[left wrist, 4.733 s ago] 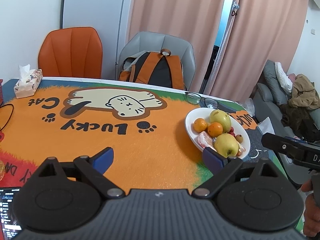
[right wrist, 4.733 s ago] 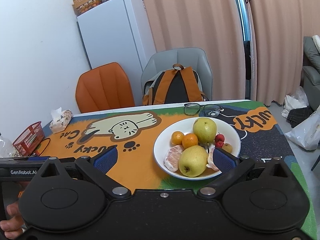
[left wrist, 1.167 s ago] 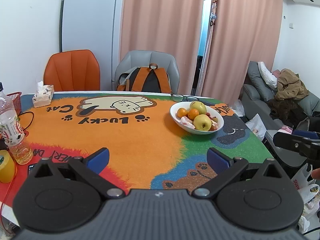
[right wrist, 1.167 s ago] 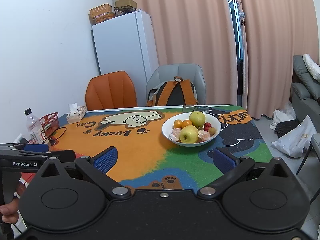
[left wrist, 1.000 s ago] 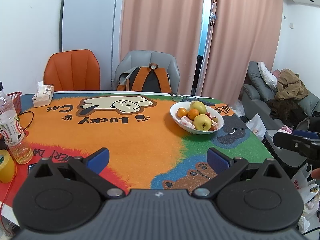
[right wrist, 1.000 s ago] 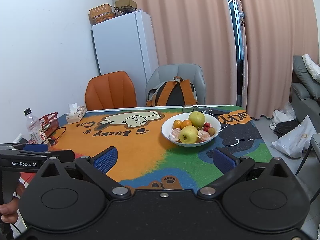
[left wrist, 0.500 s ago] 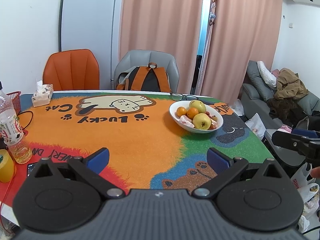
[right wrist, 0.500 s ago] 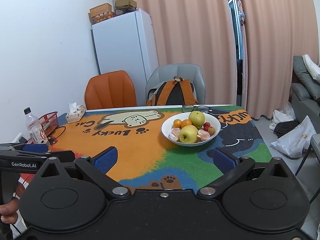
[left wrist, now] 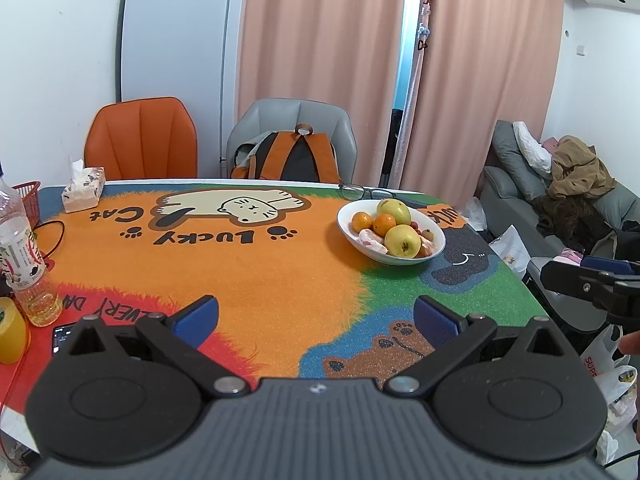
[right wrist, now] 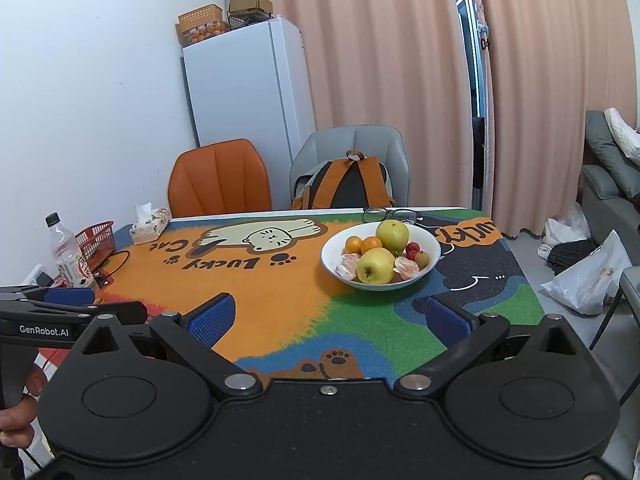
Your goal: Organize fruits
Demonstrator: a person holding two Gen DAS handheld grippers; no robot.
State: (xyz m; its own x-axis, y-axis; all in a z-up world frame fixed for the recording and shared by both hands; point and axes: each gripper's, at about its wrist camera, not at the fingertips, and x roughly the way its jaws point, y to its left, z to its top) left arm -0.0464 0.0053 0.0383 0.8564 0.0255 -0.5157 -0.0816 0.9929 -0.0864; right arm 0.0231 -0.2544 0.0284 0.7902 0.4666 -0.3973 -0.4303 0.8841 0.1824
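Observation:
A white bowl (left wrist: 438, 245) (right wrist: 434, 248) stands on the right half of the cat-print table mat. It holds two yellow-green apples (left wrist: 402, 241) (right wrist: 375, 265), two small oranges (left wrist: 384, 225) (right wrist: 371, 244), peeled orange pieces (right wrist: 347, 266) and small red and brown fruits (right wrist: 412, 248). My left gripper (left wrist: 316, 318) is open and empty above the near table edge, well short of the bowl. My right gripper (right wrist: 328, 316) is open and empty, also held back from the bowl.
Glasses (left wrist: 366, 191) lie behind the bowl. A tissue box (left wrist: 83, 190), red basket (right wrist: 95, 241), water bottle (left wrist: 24, 256), yellow tape roll (left wrist: 12, 330) and phone (left wrist: 62, 336) line the left side. An orange chair (left wrist: 141, 140) and a grey chair with a backpack (left wrist: 290, 160) stand behind.
Both grippers have pulled far back from the bowl since the oldest frames; in the last second they barely move. Both stay open and empty.

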